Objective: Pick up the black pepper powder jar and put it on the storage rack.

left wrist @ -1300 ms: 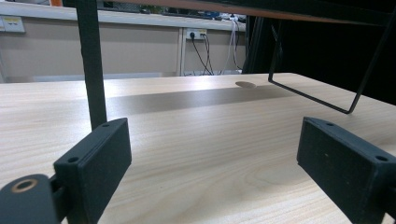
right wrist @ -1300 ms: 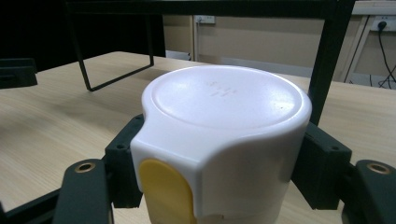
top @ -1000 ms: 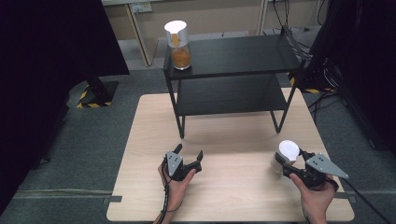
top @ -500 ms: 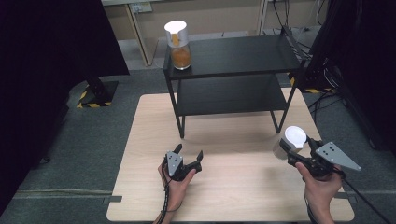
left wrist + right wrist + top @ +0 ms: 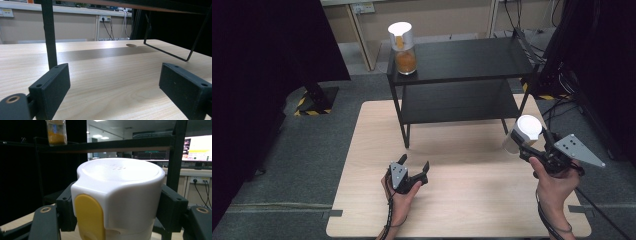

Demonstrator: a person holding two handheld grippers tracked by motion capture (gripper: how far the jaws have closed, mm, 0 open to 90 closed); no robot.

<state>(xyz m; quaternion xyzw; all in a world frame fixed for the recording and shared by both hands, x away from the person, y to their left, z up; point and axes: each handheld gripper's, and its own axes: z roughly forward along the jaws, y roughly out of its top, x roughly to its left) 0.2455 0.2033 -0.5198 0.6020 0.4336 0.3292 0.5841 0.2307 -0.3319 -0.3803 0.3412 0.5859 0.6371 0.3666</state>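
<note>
Lifted clear of the table since a second ago, the white-lidded jar [image 5: 523,135] now hangs in the air off the right front leg of the black shelf [image 5: 462,62], below its top board. The right gripper [image 5: 532,148] has its jaws clamped on the jar just under the lid, one pad on each side, with the yellow tab [image 5: 88,216] facing the gripper's camera. A matching jar of orange stuff [image 5: 402,48] stands on the shelf's top board at its left end, so I would guess this one is headed up beside it. From here the worry is the edge of that top board: if the jar goes forward before it is high enough, the lid could knock the edge and twist in the grip, or slip out. The left gripper [image 5: 414,170] rests on the table [image 5: 362,150] in front of the shelf, jaws spread with nothing between them.
</note>
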